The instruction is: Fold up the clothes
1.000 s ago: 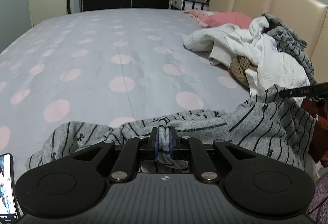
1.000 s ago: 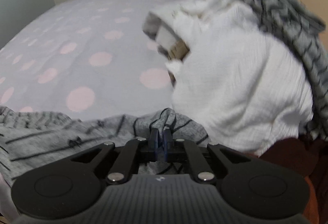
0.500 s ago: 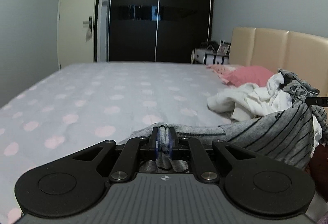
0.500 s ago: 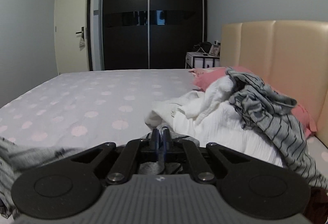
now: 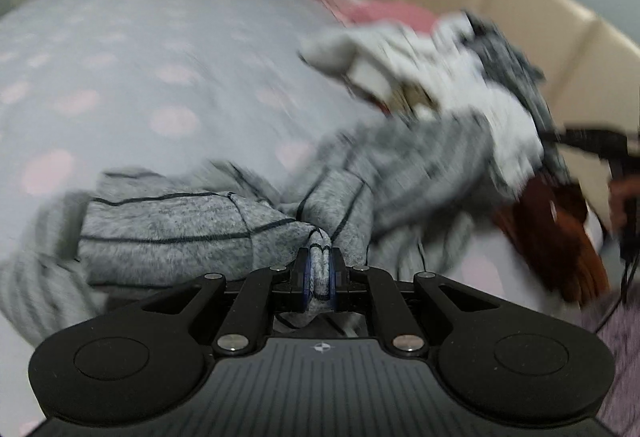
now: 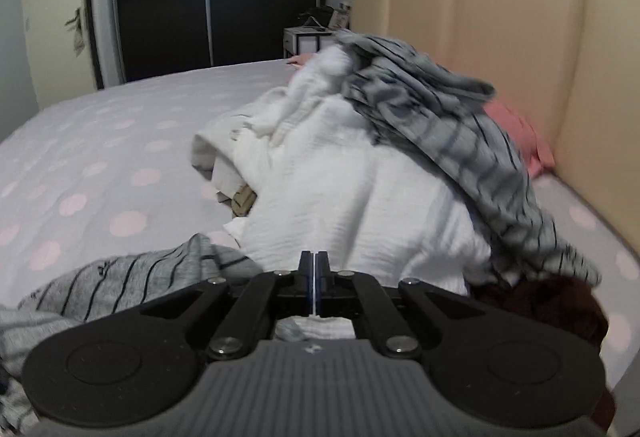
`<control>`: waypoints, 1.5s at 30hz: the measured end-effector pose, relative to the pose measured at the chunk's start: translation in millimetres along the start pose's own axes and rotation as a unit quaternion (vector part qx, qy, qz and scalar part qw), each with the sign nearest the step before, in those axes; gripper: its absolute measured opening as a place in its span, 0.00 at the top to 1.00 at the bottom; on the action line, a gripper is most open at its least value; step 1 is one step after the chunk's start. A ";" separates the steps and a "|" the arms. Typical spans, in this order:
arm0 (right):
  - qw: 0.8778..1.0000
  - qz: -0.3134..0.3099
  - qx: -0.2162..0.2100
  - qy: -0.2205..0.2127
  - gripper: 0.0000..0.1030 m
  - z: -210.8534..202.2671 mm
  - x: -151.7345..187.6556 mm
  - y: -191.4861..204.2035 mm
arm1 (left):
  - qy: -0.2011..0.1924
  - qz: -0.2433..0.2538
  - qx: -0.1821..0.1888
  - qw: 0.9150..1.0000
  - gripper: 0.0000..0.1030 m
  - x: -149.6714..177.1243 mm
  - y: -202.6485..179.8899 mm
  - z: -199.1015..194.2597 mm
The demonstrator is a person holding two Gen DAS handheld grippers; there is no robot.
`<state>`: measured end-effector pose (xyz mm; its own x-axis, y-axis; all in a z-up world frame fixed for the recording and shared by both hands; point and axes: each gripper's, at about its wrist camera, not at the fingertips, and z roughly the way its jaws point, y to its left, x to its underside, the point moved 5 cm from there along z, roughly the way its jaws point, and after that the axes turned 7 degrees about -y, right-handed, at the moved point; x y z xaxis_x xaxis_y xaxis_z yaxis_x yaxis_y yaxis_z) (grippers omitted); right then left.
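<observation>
Your left gripper (image 5: 319, 264) has its fingers clamped on a fold of the grey striped garment (image 5: 168, 225), which lies bunched across the lower middle of the left view on the dotted bed (image 5: 120, 77). Your right gripper (image 6: 315, 269) shows fingers pressed together with nothing between them. Regrip the garment's far edge at lower left of the right view, then spread it flat, clear of the white pile (image 6: 340, 189).
</observation>
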<state>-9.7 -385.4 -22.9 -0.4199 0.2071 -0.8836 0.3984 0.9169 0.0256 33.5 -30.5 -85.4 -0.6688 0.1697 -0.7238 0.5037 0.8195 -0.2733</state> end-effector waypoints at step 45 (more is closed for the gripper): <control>0.870 -0.262 -0.384 0.165 0.45 67.5 67.2 370.7 | 0.007 -0.153 -0.121 0.981 0.74 7.6 128.8 16.8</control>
<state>164.8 -54.6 -104.4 -0.6412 -0.3384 -0.6888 -0.5279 0.8459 0.0759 102.5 67.2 -136.7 -0.7774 -0.0988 -0.6212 0.1338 0.9390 -0.3168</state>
